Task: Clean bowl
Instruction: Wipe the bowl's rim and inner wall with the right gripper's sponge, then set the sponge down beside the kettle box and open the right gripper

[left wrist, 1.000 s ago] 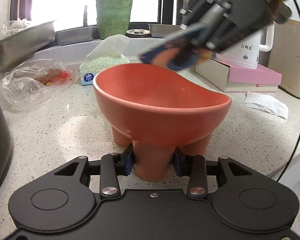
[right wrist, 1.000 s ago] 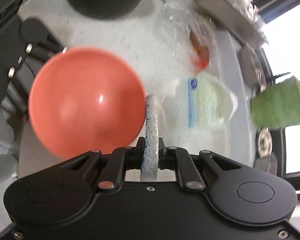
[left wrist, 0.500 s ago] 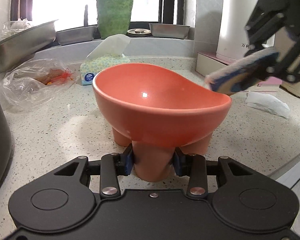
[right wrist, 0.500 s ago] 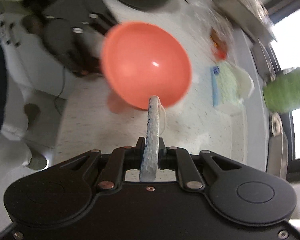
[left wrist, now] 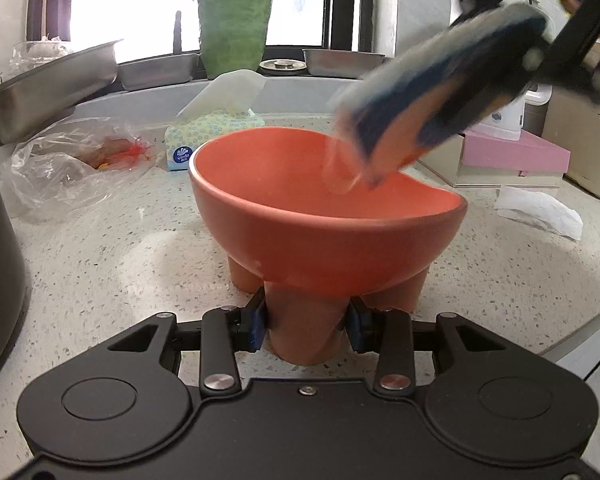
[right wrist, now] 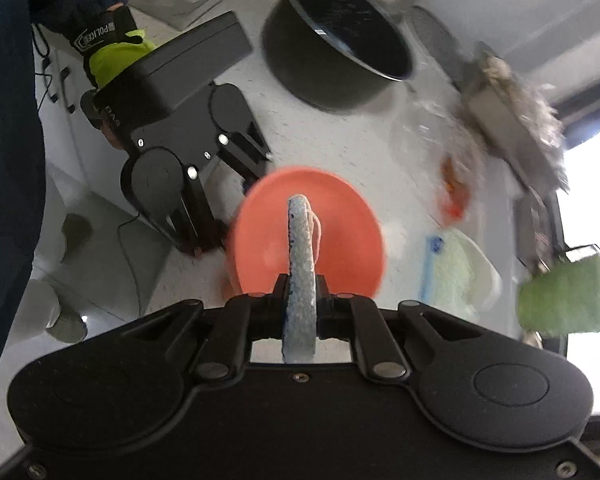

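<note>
Scrubbing too hard could tip the one orange bowl (left wrist: 328,220), since the left tool (left wrist: 306,326) pinches only a single foot (left wrist: 306,326) of it on the speckled surface (left wrist: 112,264). The right tool (right wrist: 300,300) clamps one sponge (right wrist: 300,264) narrowly; its tip looks dipped inside the bowl. Nearby: one dark pot (right wrist: 336,52), one tissue box (left wrist: 214,138)

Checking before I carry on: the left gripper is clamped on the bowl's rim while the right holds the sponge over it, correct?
Not the rim. In the left wrist view the left gripper clamps a foot of the bowl. The right gripper does hold the sponge over it.
</note>
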The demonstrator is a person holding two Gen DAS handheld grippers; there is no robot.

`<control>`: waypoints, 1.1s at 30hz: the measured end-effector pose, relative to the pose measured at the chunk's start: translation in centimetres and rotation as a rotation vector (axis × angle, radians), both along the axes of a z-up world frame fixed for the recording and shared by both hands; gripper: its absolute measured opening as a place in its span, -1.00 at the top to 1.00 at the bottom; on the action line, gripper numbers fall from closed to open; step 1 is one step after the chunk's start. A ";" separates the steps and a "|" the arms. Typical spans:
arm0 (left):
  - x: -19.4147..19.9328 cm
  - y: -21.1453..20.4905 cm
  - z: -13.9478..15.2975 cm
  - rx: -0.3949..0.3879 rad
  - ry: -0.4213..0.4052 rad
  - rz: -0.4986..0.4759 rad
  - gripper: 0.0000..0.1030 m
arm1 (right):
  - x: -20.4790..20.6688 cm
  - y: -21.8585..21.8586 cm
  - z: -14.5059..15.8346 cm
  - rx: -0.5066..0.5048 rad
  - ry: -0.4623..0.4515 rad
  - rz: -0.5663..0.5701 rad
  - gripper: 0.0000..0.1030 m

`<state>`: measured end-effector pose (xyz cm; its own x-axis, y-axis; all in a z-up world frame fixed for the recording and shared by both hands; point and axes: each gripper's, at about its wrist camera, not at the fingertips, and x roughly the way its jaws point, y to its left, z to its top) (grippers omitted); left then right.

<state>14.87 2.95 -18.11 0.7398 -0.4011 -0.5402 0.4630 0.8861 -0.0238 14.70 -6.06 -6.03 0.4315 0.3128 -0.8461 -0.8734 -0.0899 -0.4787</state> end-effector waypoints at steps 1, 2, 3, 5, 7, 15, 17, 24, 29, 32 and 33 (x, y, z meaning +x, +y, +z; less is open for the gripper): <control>0.0 0.0 0.0 0.002 0.000 -0.001 0.26 | 0.2 0.7 -0.5 -0.009 0.008 0.017 0.76; 0.0 -0.1 0.0 0.003 -0.001 -0.001 0.26 | 0.1 1.0 -0.7 -0.011 0.007 0.022 0.76; 0.1 -0.1 0.0 0.004 0.000 -0.002 0.26 | 0.5 1.7 -1.1 -0.012 -0.002 0.025 0.75; 0.0 -0.1 0.0 0.006 -0.001 -0.002 0.26 | 1.4 2.3 -1.2 -0.004 -0.010 0.009 0.75; 0.0 -0.2 0.0 0.010 -0.001 -0.001 0.26 | 3.0 2.6 -1.3 0.009 -0.028 -0.038 0.75; -0.3 -0.2 -0.1 0.012 -0.002 -0.004 0.26 | 5.6 0.2 -1.6 -0.009 -0.030 -0.154 0.75; -0.3 -0.2 -0.2 0.009 -0.002 -0.003 0.26 | 5.1 -0.8 -1.9 -0.024 -0.021 -0.158 0.75; -0.1 -0.2 -0.1 0.014 0.004 -0.013 0.26 | 2.1 -2.0 -1.7 0.013 0.045 -0.146 0.75; 0.2 -0.6 0.3 0.042 0.024 -0.023 0.26 | 1.0 -2.8 1.1 0.170 0.088 -0.205 0.75; 0.5 -1.0 0.6 0.082 0.028 -0.044 0.25 | 1.9 -4.6 3.2 0.286 0.045 -0.296 0.75; 0.5 -1.2 0.7 0.104 0.024 -0.052 0.21 | 2.8 -5.9 3.9 0.330 0.002 -0.360 0.75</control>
<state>15.42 1.74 -17.39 0.7059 -0.3796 -0.5980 0.5088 0.8591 0.0553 17.52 -11.99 -2.16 0.5602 0.3956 -0.7278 -0.8219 0.3747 -0.4290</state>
